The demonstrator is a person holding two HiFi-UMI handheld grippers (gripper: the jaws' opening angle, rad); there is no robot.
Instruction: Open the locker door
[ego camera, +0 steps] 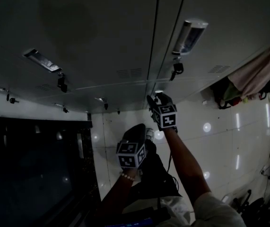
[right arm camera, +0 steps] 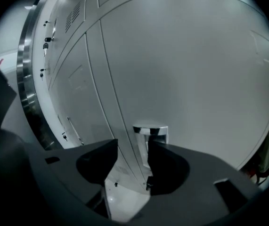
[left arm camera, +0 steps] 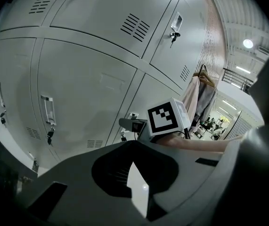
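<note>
Right gripper view: your right gripper (right arm camera: 133, 144), jaws apart; locker door (right arm camera: 195, 69) handle (right arm camera: 150, 131) just ahead between them, nearer the right-hand jaw.
Left gripper view: your left gripper (left arm camera: 133, 163), jaws together, empty.

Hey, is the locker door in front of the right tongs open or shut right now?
Shut: the locker door lies flush, its edge seam thin and even, and the right tongs are open at its handle.

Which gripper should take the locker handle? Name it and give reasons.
Right. The right gripper is open, with the door handle just ahead of its jaws. The left gripper hangs behind it, farther from the lockers, jaws together and empty.
</note>
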